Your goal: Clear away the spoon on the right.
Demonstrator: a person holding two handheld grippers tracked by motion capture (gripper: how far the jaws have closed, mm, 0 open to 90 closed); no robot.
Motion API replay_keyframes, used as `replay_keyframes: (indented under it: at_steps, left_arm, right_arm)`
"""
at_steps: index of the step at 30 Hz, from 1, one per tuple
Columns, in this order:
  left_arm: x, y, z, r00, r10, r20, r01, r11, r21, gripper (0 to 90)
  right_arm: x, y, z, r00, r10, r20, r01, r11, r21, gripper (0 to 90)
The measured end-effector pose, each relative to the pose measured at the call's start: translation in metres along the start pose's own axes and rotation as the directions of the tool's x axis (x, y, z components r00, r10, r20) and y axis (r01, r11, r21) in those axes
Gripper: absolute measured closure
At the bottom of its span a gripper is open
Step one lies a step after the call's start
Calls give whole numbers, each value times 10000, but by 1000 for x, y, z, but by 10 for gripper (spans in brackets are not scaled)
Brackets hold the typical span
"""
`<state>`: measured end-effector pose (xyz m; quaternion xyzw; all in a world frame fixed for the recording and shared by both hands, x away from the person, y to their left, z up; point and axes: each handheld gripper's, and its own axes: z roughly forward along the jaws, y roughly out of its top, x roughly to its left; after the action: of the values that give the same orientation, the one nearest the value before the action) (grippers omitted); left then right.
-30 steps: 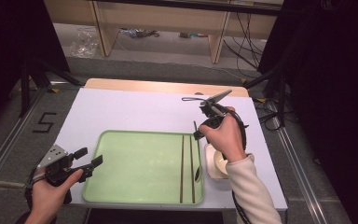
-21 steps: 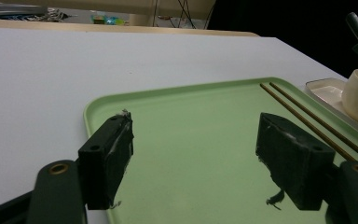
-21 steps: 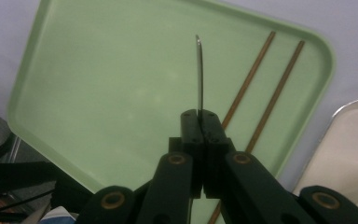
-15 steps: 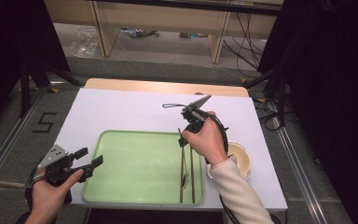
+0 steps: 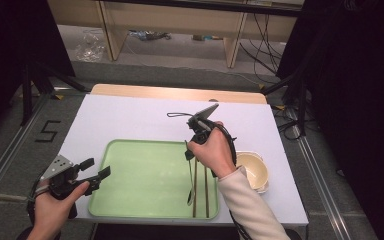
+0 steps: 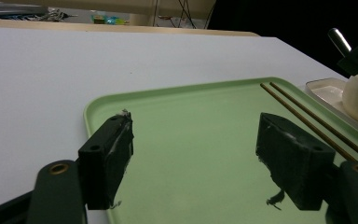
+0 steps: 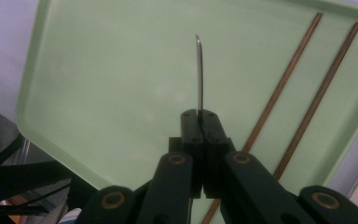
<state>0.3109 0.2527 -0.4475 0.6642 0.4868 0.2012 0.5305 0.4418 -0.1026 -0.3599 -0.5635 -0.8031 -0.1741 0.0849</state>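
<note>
The right gripper (image 7: 199, 122) has its fingers (image 7: 189, 122) pressed together on the handle of a metal spoon (image 7: 199, 70), seen edge-on in the right gripper view as a thin blade pointing away from the fingers. In the high view the same spoon (image 5: 190, 177) hangs over the right part of a green tray (image 5: 145, 177), its bowl low near the tray's near edge — whether it touches the tray surface I cannot tell. Just right of the spoon, two brown chopsticks (image 5: 200, 187) lie side by side on the tray, running near to far along its right side. Off the tray's right edge sits a cream bowl (image 5: 252, 170) on the white worktop (image 5: 130, 117).

The left gripper (image 6: 196, 158) is held with its fingers (image 6: 109, 151) spread wide apart and nothing between them — it hovers at the tray's near left corner, well apart from the spoon. In the high view this gripper (image 5: 94, 172) sits at the tray's left rim, a hand (image 5: 55, 212) behind it.
</note>
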Motion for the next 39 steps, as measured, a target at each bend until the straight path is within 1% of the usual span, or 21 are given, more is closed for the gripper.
replay_keyframes:
  at_steps: [1, 2, 4, 6, 8, 10, 12, 13, 17, 19, 21, 22, 26, 27, 28, 29, 35, 36, 37, 38, 39]
  left_arm:
    - [0, 0, 0, 10000, -19, 0, 19, 10000, -8, 270]
    - [0, 0, 0, 10000, -1, 1, 1, 10000, 1, 270]
    - [0, 0, 0, 10000, -9, 6, 9, 10000, -7, 269]
    - [0, 0, 0, 10000, -18, 3, 18, 10000, -17, 269]
    - [0, 0, 0, 10000, -4, 3, 4, 10000, -11, 270]
    - [0, 0, 0, 10000, -13, -5, 13, 10000, -7, 269]
    - [0, 0, 0, 10000, -22, -3, 22, 10000, -14, 270]
    - [0, 0, 0, 10000, -34, -5, 34, 10000, -21, 269]
    - [0, 0, 0, 10000, -9, -12, 9, 10000, 17, 270]
    - [0, 0, 0, 10000, -12, 0, 12, 10000, 6, 270]
    - [0, 0, 0, 10000, -2, -5, 2, 10000, 22, 269]
    - [0, 0, 0, 10000, 0, -7, 0, 10000, 24, 269]
    - [0, 0, 0, 10000, 2, -8, -2, 10000, 43, 269]
    - [0, 0, 0, 10000, 0, 6, 0, 10000, 39, 270]
    - [1, -1, 1, 10000, -32, 47, 32, 10000, -1, 270]
    - [1, -1, 1, 10000, -36, 49, 36, 10000, 6, 269]
    - [0, -1, 1, 9999, -123, 1, 123, 9999, 48, 269]
    - [0, -1, 1, 9999, -127, -5, 127, 9999, 63, 269]
    - [0, -1, 1, 9999, -140, 1, 140, 9999, 60, 269]
    - [0, -1, 1, 9999, -141, 3, 141, 9999, 59, 269]
    - [0, -1, 1, 9999, -142, 1, 142, 9999, 59, 269]
  right_arm:
    - [-2, 0, 2, 9998, -182, -27, 182, 9996, -236, 900]
    - [1, 0, 1, 9999, 137, -15, -137, 9999, -96, 900]
    - [-1, 1, 2, 10000, 31, -88, -30, 10000, 27, 900]
    - [1, 2, 2, 9994, 313, -166, -311, 9994, 144, 900]
    - [1, 2, 3, 9997, 194, -149, -193, 9998, 104, 900]
    - [1, 3, 4, 9987, 456, -205, -451, 9986, 262, 900]
    - [-2, 4, 9, 9992, 367, -184, -364, 9992, 182, 900]
    - [-2, 5, 11, 9980, 606, -174, -599, 9975, 373, 900]
    - [-6, 8, 21, 9970, 751, -175, -746, 9968, 303, 900]
    - [-7, 10, 24, 9944, 1050, -92, -1044, 9932, 517, 900]
    - [-10, 11, 27, 9959, 887, -199, -878, 9952, 434, 900]
    - [-10, 12, 27, 9935, 1127, -154, -1117, 9924, 523, 900]
    - [-12, 14, 32, 9938, 1077, -274, -1067, 9937, 335, 900]
    - [-11, 15, 32, 9896, 1395, -343, -1381, 9896, 411, 900]
    - [-13, 15, 35, 9929, 1140, -336, -1137, 9935, 105, 900]
    - [-12, 16, 34, 9894, 1405, -358, -1388, 9893, 454, 900]
    - [-14, 17, 41, 9885, 1471, -356, -1459, 9887, 353, 900]
    - [-17, 17, 44, 9922, 1173, -410, -1164, 9929, 232, 900]
    - [-15, 18, 44, 9875, 1521, -408, -1507, 9879, 354, 900]
    - [-16, 18, 47, 9907, 1302, -402, -1294, 9914, 217, 900]
    - [-15, 18, 49, 9860, 1610, -445, -1600, 9868, 261, 900]
